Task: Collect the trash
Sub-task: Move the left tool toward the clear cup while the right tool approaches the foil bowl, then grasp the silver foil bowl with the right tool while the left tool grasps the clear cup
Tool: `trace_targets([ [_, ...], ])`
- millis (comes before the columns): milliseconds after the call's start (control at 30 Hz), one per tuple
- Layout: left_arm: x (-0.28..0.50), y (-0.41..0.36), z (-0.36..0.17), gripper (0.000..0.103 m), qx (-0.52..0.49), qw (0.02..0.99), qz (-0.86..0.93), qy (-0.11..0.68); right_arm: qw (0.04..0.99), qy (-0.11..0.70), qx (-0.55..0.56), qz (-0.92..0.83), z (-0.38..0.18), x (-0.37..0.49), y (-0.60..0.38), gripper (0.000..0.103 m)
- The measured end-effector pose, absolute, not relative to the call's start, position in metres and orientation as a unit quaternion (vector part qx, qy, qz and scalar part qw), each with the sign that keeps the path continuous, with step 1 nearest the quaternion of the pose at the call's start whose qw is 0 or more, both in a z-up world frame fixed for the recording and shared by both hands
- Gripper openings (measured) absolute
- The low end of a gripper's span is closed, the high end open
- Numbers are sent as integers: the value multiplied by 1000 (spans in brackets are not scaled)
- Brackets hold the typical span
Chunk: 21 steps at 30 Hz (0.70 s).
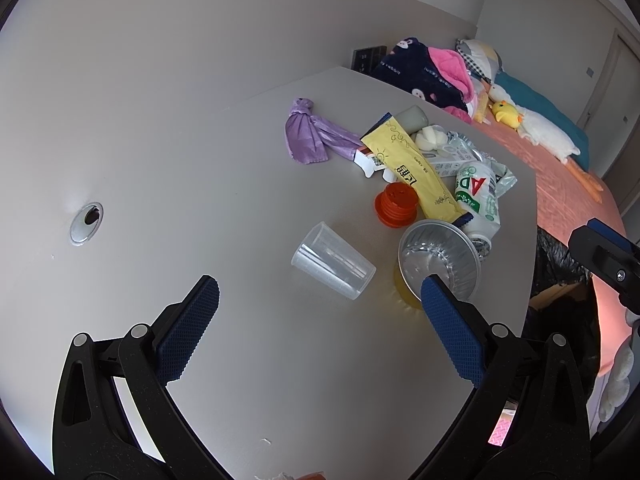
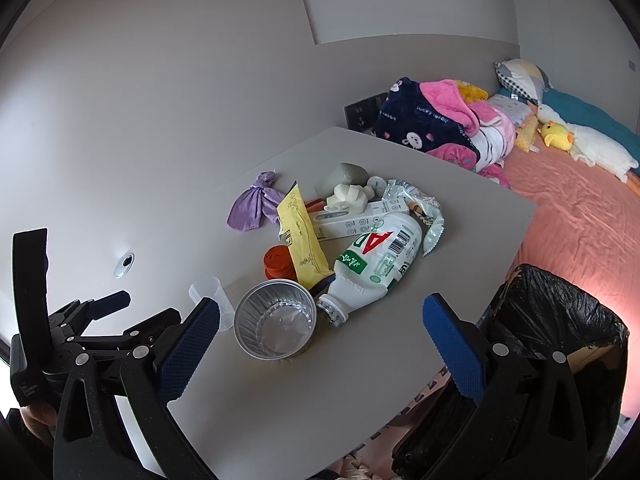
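Basically both grippers hovered above the grey counter (image 2: 360,380) with jaws released, nothing between them. Left gripper (image 1: 320,300) sat over the near part of the counter, its blue pads (image 1: 188,332) spread wide; right gripper (image 2: 320,316) was likewise spread, near the counter's near right edge.

Trash lay in a heap toward the far right of the counter. Clear plastic cup (image 1: 332,260) lay on its side, nearest the left gripper. Foil cup (image 2: 276,320) was tipped toward the camera, just right of the plastic cup, with yellowish liquid (image 1: 404,288) under it. White AD bottle (image 2: 380,260) lay on its side, neck touching the foil cup. Yellow packet (image 2: 302,244) rested over an orange ribbed lid (image 2: 278,262). Purple knotted bag (image 2: 252,204) was at the far left of the heap. White box (image 2: 352,222), crumpled tissue (image 2: 348,196) and a silvery wrapper (image 2: 424,208) were piled at the far side.

Black-lined bin (image 2: 552,320) stood off the counter's right edge, near the right gripper. Bed (image 2: 580,220) with blankets and plush toys lay far right.
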<state>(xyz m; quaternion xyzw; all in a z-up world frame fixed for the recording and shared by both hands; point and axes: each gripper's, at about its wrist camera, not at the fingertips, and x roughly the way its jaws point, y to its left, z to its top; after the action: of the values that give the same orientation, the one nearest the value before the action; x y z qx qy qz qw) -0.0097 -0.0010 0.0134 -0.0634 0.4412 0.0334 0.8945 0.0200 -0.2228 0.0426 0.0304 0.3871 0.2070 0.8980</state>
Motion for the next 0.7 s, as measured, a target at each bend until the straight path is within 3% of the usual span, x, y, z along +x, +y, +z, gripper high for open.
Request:
trace_targets([
  [700, -10, 30, -9, 98, -82, 884, 52, 458, 852, 455, 21, 256, -7, 12, -198, 101],
])
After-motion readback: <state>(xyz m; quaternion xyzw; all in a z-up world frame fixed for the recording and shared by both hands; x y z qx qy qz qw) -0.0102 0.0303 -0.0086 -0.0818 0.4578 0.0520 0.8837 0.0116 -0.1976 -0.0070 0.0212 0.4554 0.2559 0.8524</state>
